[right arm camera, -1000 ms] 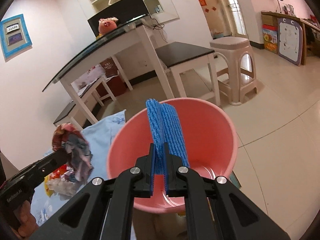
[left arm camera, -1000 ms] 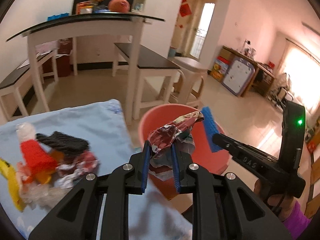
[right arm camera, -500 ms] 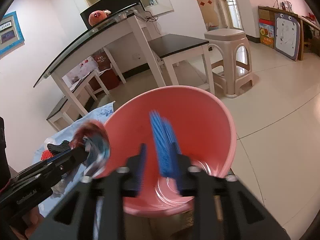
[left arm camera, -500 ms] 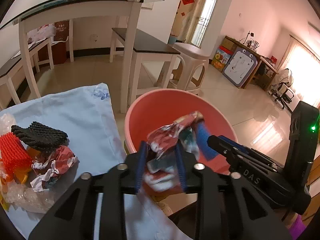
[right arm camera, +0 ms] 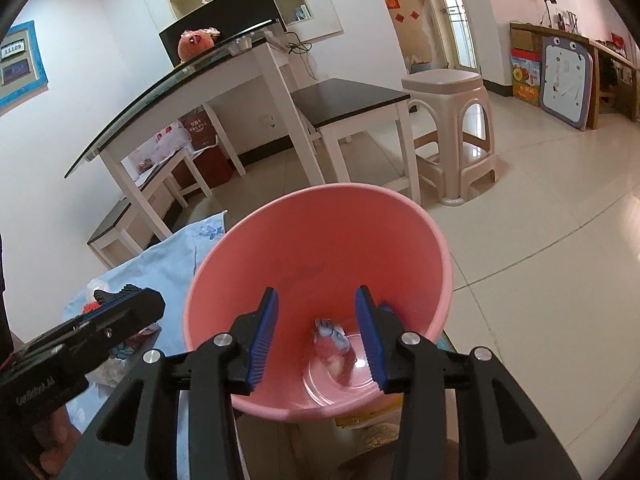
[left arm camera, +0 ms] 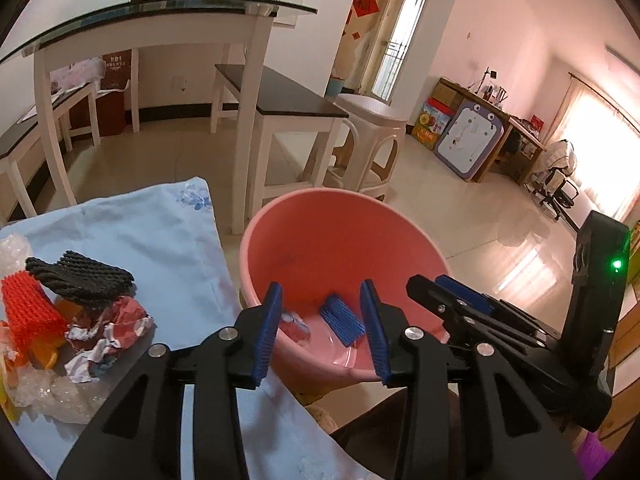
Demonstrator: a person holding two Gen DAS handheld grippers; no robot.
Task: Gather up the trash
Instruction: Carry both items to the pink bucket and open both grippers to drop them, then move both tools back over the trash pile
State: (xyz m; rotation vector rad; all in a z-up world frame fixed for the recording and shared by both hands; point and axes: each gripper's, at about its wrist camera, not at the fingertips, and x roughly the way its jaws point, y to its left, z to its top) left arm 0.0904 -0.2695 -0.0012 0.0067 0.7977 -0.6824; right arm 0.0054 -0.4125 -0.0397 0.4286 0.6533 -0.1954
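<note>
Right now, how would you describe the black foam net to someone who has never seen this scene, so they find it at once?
Start at the blue cloth left of the pink basin. A trash pile lies on its left part. The black net sits on top of that pile, above the crumpled wrapper and beside the red net; it is the only black piece.

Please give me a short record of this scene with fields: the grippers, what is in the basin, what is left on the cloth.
left gripper: jaws open, empty, over basin
right gripper: jaws open, empty, over basin
basin: pink; holds blue net and wrapper
cloth: light blue; carries black net, red net, crumpled paper, clear plastic
</note>
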